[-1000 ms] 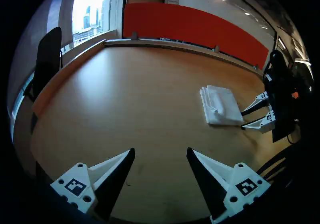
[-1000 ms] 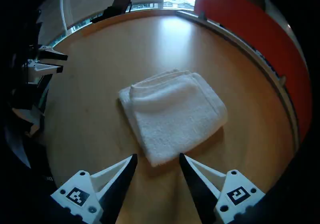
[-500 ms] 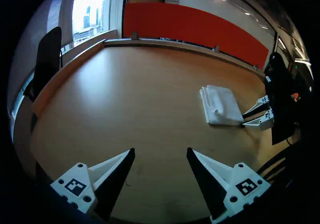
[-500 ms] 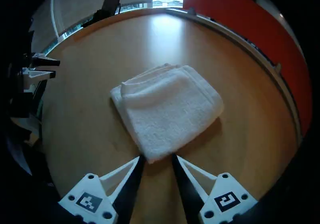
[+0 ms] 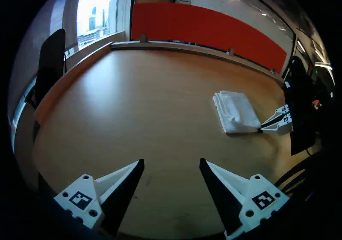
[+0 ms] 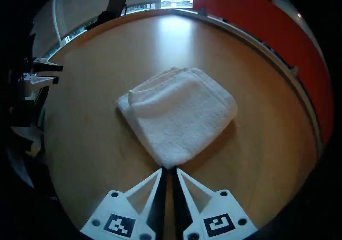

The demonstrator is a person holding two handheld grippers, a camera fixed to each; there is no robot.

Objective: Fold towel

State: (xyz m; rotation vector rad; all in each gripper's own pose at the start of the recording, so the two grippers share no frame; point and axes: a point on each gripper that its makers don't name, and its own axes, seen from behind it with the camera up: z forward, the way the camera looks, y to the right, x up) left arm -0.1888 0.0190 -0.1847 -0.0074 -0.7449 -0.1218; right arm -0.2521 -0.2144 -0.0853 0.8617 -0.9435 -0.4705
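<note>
A white towel (image 6: 177,114), folded into a thick rectangle, lies flat on the wooden table (image 6: 102,73). My right gripper (image 6: 169,170) is at the towel's near corner, its fingers closed to a narrow slit and pinching the tip of that corner. In the left gripper view the same towel (image 5: 236,111) lies at the right, with the right gripper (image 5: 261,129) closed against its near right corner. My left gripper (image 5: 171,165) hovers open over bare table, far from the towel, with nothing between its fingers.
A red partition (image 5: 205,26) runs along the table's far edge. A black chair (image 5: 50,60) stands at the left by the window. A person in dark clothing (image 5: 301,107) stands behind the right gripper at the table's right edge.
My right gripper's fingers have closed from wide apart to nearly touching at the towel's near corner. The towel and the left gripper have stayed in place.
</note>
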